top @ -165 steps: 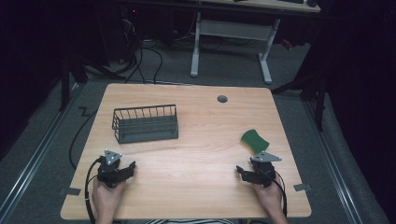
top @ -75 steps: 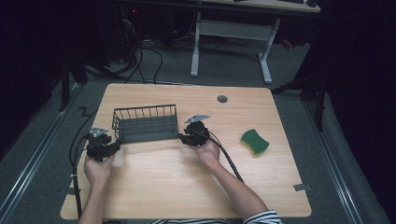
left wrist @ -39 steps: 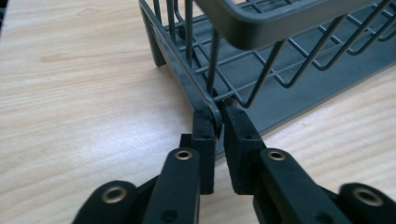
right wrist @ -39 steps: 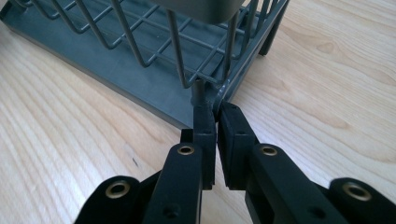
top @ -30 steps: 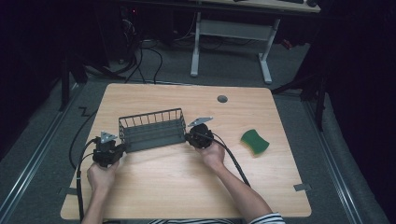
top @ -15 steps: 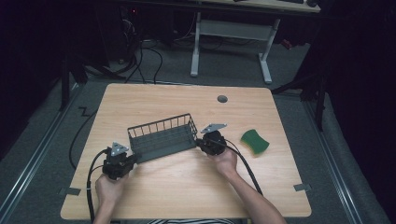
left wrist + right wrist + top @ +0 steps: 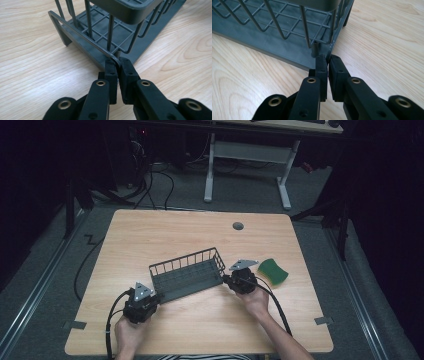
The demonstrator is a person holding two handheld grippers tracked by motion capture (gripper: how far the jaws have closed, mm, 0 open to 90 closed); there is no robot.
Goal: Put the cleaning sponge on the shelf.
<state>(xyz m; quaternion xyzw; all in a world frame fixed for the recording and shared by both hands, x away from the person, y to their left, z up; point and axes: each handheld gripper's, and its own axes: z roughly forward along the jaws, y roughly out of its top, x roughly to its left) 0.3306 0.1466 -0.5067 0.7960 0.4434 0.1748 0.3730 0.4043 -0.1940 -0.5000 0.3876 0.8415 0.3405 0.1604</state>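
Observation:
A dark grey wire basket [image 7: 187, 273] lies skewed near the middle of the wooden table [image 7: 150, 235]. My left gripper [image 7: 156, 297] is at its near-left corner, and in the left gripper view the jaws are shut on the basket's bottom corner wire [image 7: 115, 60]. My right gripper [image 7: 225, 279] holds the basket's right end. The right gripper view shows its jaws [image 7: 327, 62] shut on the basket's lower corner [image 7: 322, 50]. A green sponge [image 7: 273, 271] lies just right of the right gripper.
A round cable hole [image 7: 238, 226] sits in the table near its far edge. Cables [image 7: 112, 320] trail from both grippers toward the near edge. A white desk frame [image 7: 245, 165] stands on the floor beyond the table.
Both grippers have pulled the basket toward the near edge and to the right, turning it so its right end sits farther away. The sponge stays in place.

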